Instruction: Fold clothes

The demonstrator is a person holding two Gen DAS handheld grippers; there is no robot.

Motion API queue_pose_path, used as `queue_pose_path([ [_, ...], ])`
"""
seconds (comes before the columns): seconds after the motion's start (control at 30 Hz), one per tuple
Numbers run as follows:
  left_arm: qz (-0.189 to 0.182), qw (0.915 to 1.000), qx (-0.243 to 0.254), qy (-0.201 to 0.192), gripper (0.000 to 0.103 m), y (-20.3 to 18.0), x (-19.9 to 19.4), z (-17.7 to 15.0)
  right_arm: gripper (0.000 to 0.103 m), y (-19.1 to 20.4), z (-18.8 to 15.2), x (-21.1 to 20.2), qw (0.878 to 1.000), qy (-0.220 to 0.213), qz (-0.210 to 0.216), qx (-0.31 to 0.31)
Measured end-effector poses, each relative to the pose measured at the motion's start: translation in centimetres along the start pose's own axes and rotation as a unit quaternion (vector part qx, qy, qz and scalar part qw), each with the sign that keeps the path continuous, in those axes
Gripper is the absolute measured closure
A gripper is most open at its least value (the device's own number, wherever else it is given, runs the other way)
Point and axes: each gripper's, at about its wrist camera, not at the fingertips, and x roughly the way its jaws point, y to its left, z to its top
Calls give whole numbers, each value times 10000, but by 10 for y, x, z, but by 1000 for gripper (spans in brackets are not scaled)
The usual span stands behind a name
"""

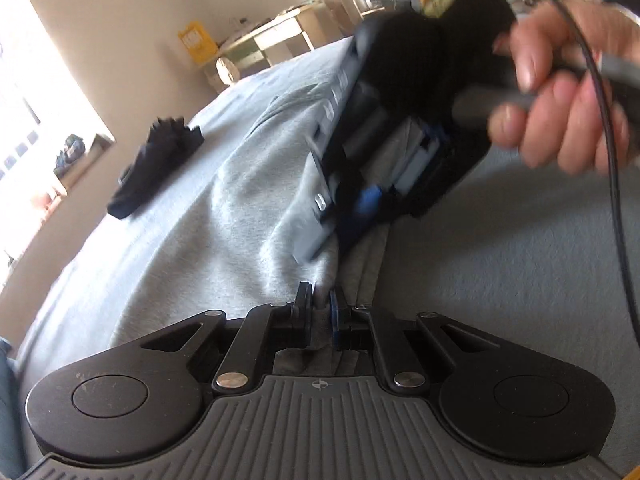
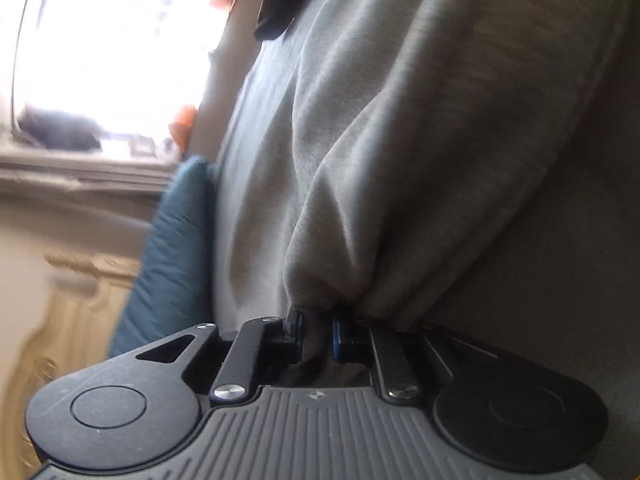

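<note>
A grey sweatshirt (image 1: pixel 224 216) lies spread and rumpled over a pale grey bed (image 1: pixel 520 264), its knit fabric gathered into soft folds that run toward the near edge. The left gripper (image 1: pixel 321 320) has its fingers (image 1: pixel 303 312) drawn almost together on a pinched bunch of the sweatshirt's edge, the cloth rising in a small peak between the black and blue pads.

Just beyond it, the right gripper (image 1: pixel 316 236) comes in from the upper right, held in a person's hand (image 1: pixel 568 92) with a black cable (image 1: pixel 612 160) trailing past the knuckles. It is blurred here, so its tip can only be placed roughly, close against the sweatshirt a little behind the left gripper.

The right wrist view settles its grip: the fingers (image 2: pixel 338 340) stand narrowly apart with a thick fold of the grey sweatshirt (image 2: pixel 400 160) clamped between them, and the fabric hangs and drapes away from the pinch in heavy creases.

Farther off on the bed, well apart from the sweatshirt's left side, lies a dark garment (image 1: pixel 156 168), apparently folded. A teal cushion or duvet (image 2: pixel 172 256) sits beside the bed edge beneath a bright window (image 2: pixel 112 40). A light wooden desk (image 1: pixel 276 36) stands against the far wall, with a yellow box (image 1: pixel 196 40) near it.
</note>
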Motion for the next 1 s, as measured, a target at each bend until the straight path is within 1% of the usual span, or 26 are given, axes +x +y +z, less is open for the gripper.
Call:
queue_pose_path([
  [0.03,71,9999,63,-62,95,-2,-2,0,89,8,-1,-4,9994,-97,102,-302],
  [0.1,5,10000,-83,-13,95,1,-1,2,90,20,-2,-6,9950,-196,-99,-979],
  [0.17,-113,9996,-257,82,95,3,5,-2,90,8,1,0,9934,-75,-550,-1002],
  [0.2,-100,9997,-204,66,95,2,6,-2,90,-4,4,-2,9976,-23,-366,-593],
  [0.23,-79,9999,-138,43,94,1,6,-3,89,-13,7,-6,9998,4,-217,-19],
  [0.3,-24,10000,-11,12,94,0,7,-5,86,-23,12,-23,9968,-58,-11,799],
  [0.33,-16,10000,-23,1,93,-1,6,-6,85,-27,14,-34,9930,-202,207,1145],
  [0.4,-8,10000,-75,-15,93,-1,5,-7,85,-18,15,-58,9912,-472,418,1163],
  [0.47,-15,9999,-148,9,93,-2,3,-6,85,10,15,-76,9954,-803,268,446],
  [0.5,-26,9998,-201,25,93,-1,2,-5,85,26,16,-79,9959,-883,184,13],
  [0.57,-45,9995,-296,50,92,1,2,-4,85,55,15,-74,9906,-1033,32,-897],
  [0.63,-61,9993,-376,66,92,5,4,-4,85,77,14,-59,9790,-1052,-111,-1740],
  [0.67,-69,9991,-416,74,91,7,5,-4,85,82,8,-40,9715,-893,-385,-2164],
  [0.7,-56,9990,-438,82,91,7,5,-5,85,87,3,-21,9611,-731,-658,-2581],
  [0.73,-57,9987,-489,112,91,7,3,-7,86,69,-5,-6,9576,-346,-1007,-2678],
  [0.77,-60,9984,-544,145,91,8,1,-8,89,51,-12,9,9513,41,-1353,-2768],
  [0.8,-91,9974,-683,199,90,10,-2,-9,97,35,-18,10,9524,-108,-1286,-2761],
  [0.87,-91,9951,-976,155,90,16,-17,-12,100,17,-11,-1,9741,-241,-811,-2096],
  [0.9,-90,9936,-1122,130,90,19,-25,-13,101,11,-5,-5,9834,-214,-673,-1669],
  [0.93,-30,9925,-1218,88,90,22,-33,-15,101,7,-1,-7,9877,-177,-580,-1443],
  [0.97,66,9920,-1253,109,89,24,-38,-17,101,7,-1,-6,9874,-165,-569,-1469],
  [1.0,165,9915,-1284,137,86,26,-43,-19,102,6,0,-6,9871,-154,-558,-1495],
])
